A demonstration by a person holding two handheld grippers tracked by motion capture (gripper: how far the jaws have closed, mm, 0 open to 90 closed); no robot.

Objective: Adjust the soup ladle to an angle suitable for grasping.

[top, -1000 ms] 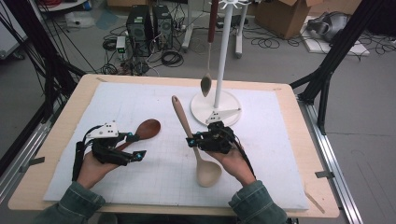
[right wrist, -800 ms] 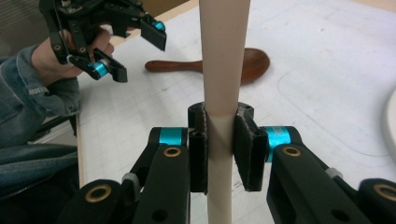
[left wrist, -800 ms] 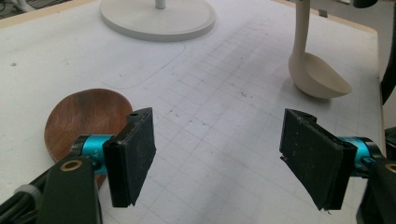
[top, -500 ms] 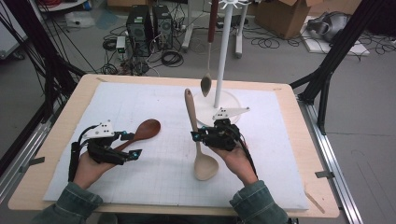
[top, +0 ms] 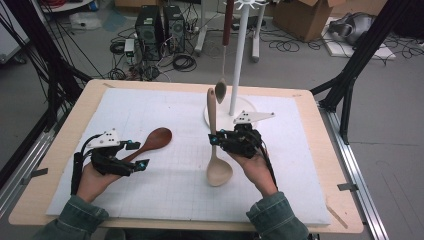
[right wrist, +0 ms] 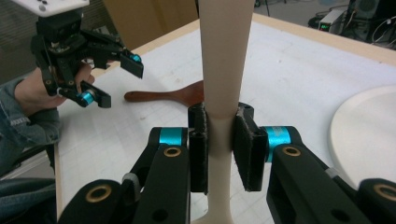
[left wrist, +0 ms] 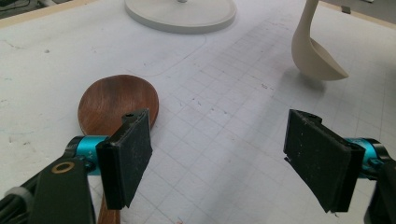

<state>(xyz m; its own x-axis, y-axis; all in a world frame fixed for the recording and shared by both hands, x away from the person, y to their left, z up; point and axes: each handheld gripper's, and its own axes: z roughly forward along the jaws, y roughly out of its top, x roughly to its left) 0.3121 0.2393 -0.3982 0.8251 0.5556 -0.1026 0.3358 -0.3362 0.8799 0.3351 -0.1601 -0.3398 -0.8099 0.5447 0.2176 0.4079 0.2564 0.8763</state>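
High view: one spoon already hangs on the white rack (top: 239, 60), your right gripper (top: 219, 140) has the pale wooden spoon (top: 216, 150) clamped by the handle with its bowl on the mat, still to be hung, and the dark wooden spoon (top: 150, 141) lies flat by your left gripper (top: 135, 155). Left gripper view: your jaws have just been opening and stand wide, nothing between the pads (left wrist: 130, 156), dark spoon under the left one. Right gripper view: pads (right wrist: 245, 147) pinch the pale handle tight.

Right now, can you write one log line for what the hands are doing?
left gripper: open, jaws just opening, over dark spoon | right gripper: shut on pale spoon | stand: one spoon hung
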